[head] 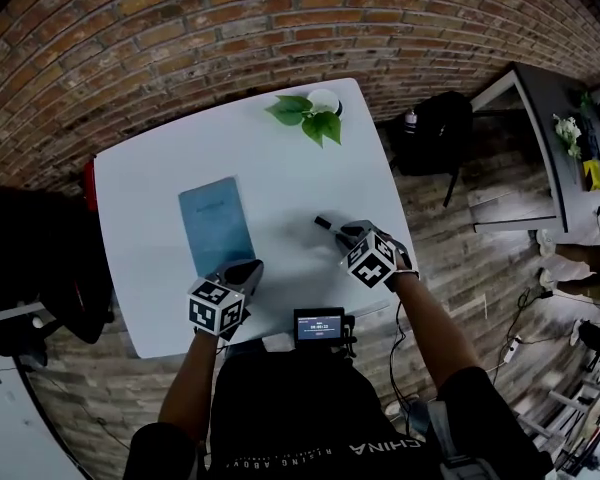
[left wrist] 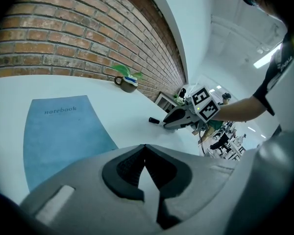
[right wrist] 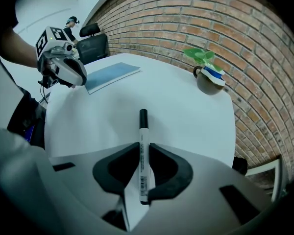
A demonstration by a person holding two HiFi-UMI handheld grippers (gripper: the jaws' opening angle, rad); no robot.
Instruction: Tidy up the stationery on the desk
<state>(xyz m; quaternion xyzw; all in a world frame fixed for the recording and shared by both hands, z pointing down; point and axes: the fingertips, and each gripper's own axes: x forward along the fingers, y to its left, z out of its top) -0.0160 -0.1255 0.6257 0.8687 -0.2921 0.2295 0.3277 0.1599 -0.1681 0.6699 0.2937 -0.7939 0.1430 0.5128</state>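
Item: marker (right wrist: 143, 153), lying on desk (head: 280, 158) to the right of notebook (head: 216, 225), apart from it. Grasped near its tail by right hand-held gripper (head: 345, 231), capped end jutting out. Left hand-held gripper (left wrist: 145, 148): clenched, empty, at notebook's near edge. Risk: the off-centre grip may let the marker swivel or slip on lifting. Room: bare desk between marker and notebook; potted plant (head: 315, 108) well beyond notebook; desk edge close on notebook's near side.

place: office | evidence: white desk (head: 280, 158), office chair (right wrist: 93, 45), brick wall (head: 230, 28), potted plant (head: 310, 113)
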